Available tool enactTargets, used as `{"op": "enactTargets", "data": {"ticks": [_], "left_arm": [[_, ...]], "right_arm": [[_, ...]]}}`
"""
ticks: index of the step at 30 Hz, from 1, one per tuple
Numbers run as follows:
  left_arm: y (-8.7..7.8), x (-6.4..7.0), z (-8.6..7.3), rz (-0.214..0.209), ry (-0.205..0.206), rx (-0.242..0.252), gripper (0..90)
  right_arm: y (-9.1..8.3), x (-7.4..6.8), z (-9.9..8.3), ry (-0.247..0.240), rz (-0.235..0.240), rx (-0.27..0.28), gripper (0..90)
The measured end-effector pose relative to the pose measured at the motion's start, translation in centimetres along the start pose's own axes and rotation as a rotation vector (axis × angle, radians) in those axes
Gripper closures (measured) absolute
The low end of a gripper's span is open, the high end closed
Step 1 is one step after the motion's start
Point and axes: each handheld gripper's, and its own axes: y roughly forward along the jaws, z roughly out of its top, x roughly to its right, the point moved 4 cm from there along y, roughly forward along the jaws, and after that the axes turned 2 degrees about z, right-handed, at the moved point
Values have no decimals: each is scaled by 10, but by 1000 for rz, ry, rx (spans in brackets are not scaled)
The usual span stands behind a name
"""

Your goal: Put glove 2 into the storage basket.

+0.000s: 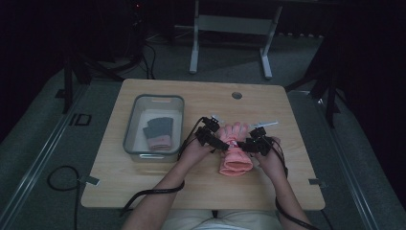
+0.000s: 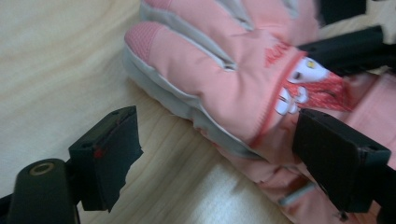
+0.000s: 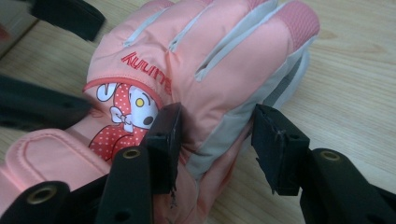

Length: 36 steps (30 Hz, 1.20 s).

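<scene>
Both claws stand apart: left gripper (image 2: 210, 154) straddles one edge of the pink glove (image 2: 224, 79), right gripper (image 3: 217, 149) the opposite edge. Between them lies puffy, quilted fabric with grey seams, a mesh-textured fingertip, and a polka-dot cartoon patch, on the wood-grain table (image 1: 143, 177).

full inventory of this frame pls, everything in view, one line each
Padded ski gloves: apparently two stacked, pink with grey trim and a cartoon patch, table centre between the grippers.
Clear plastic bin: one, grey-rimmed, left part of table.
Knit gloves: dark grey with pink cuff, count unclear, inside the bin.
Wooden table: one, light wood, with a round grommet near the far edge.
Metal frame legs: grey, on the floor beyond the table.
Left gripper: black, open, astride the glove's edge.
Right gripper: black, open, astride the opposite edge.
</scene>
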Motion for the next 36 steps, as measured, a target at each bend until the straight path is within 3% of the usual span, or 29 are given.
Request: {"op": "enactTargets", "data": {"ticks": [2, 5, 6, 8, 11, 15, 17, 28, 36], "left_arm": [[8, -4, -3, -22, -31, -24, 170], [18, -8, -7, -112, -95, -30, 231], [20, -8, -8, -164, -106, -26, 288], [21, -7, -9, -228, -127, -19, 455], [21, -7, -9, -261, -138, -22, 577], [17, -2, -6, -228, -92, -35, 712], [16, -1, -5, -227, -90, -34, 738], [-6, 11, 2, -190, -45, 19, 772], [-29, 13, 11, -177, -32, 40, 772]], "right_arm": [[4, 0, -2, 22, 29, -12, 525], [8, 0, -3, 45, 53, -23, 527], [9, 0, -3, 52, 60, -25, 537], [11, 1, -3, 63, 87, -26, 561], [12, 0, -3, 70, 104, -19, 601], [11, -1, -3, 75, 114, -8, 656], [10, -2, -3, 78, 109, -4, 677], [-6, -4, 4, 74, 118, 65, 713], [-22, -10, 18, 55, 131, 94, 711]]}}
